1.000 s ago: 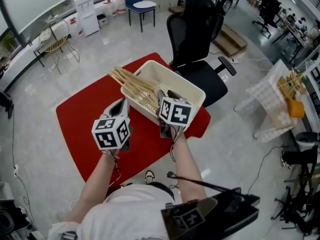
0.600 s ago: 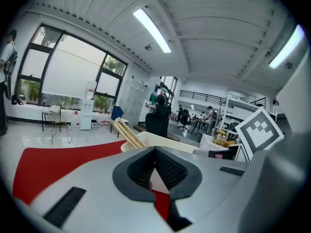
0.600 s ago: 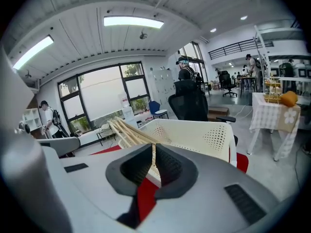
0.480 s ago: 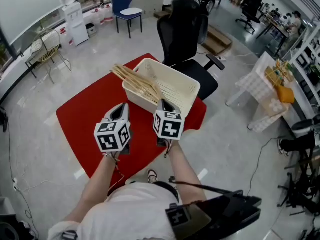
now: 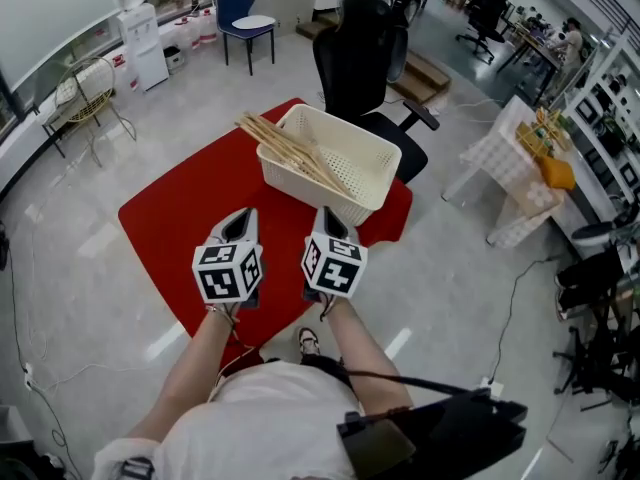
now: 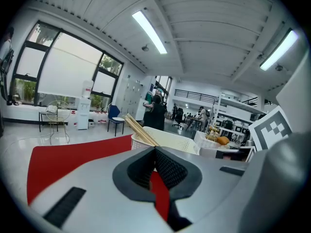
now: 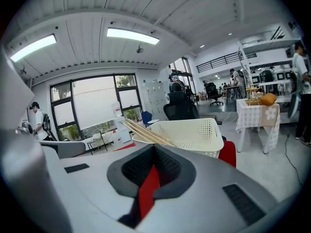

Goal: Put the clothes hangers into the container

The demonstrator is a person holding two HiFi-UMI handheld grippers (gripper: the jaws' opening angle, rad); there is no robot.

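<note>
A white perforated basket (image 5: 345,168) stands on a red tabletop (image 5: 180,218). A bundle of wooden clothes hangers (image 5: 290,148) lies in it, with their ends sticking out over its left rim. Both grippers hover side by side on the near side of the basket, apart from it. My left gripper (image 5: 240,226) is shut and empty. My right gripper (image 5: 330,223) has just been closing, and its jaws meet with nothing between them. The left gripper view shows the basket (image 6: 177,140) and hangers (image 6: 138,129) ahead. So does the right gripper view, with basket (image 7: 199,132) and hangers (image 7: 146,132).
A black office chair (image 5: 365,58) stands just behind the red table. To the right is a small table with a checked cloth (image 5: 505,163). A blue chair (image 5: 238,13) and a wire chair (image 5: 85,88) stand far back on the left, and cables lie on the floor.
Both grippers have drawn back from the basket toward the person. The right one was at the basket's near rim a second ago and is now clear of it.
</note>
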